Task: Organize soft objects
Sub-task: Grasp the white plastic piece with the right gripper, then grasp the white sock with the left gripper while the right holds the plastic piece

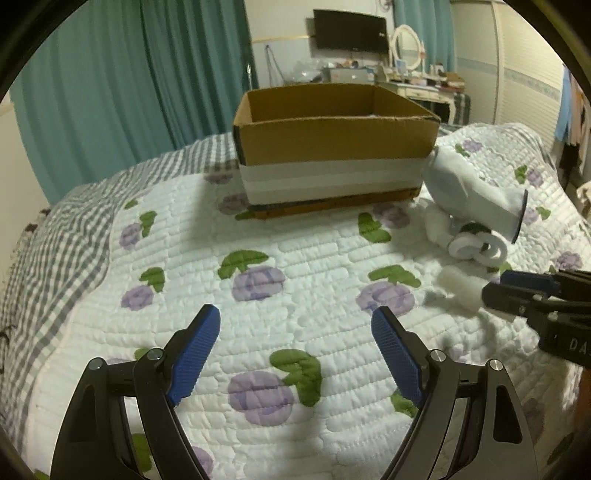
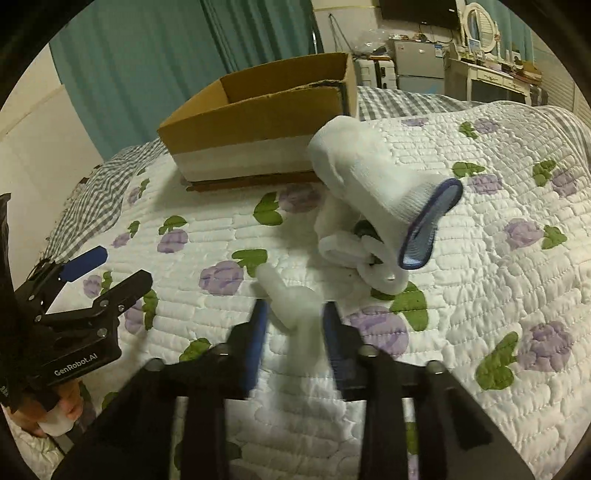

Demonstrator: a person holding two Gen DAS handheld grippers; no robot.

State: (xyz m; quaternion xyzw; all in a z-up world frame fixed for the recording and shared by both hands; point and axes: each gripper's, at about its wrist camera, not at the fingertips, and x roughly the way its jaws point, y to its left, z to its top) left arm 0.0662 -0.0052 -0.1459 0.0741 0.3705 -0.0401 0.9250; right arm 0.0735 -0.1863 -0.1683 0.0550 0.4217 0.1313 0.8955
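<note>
A cardboard box (image 1: 332, 144) with a white band stands open on the quilt; it also shows in the right wrist view (image 2: 258, 125). A white sock with a blue cuff (image 2: 384, 177) lies beside it over a rolled white sock bundle (image 2: 354, 251); both show in the left wrist view, the sock (image 1: 476, 192) above the bundle (image 1: 469, 243). My right gripper (image 2: 295, 314) has its blurred fingers around a small white sock (image 2: 291, 299), also seen in the left wrist view (image 1: 458, 288). My left gripper (image 1: 295, 325) is open and empty over the quilt.
The bed's quilt (image 1: 295, 258) is white with purple flowers and a grey checked border (image 1: 55, 236). Teal curtains (image 1: 129, 74) hang behind. A dresser with a mirror (image 1: 406, 48) and a wall TV (image 1: 349, 31) stand at the back.
</note>
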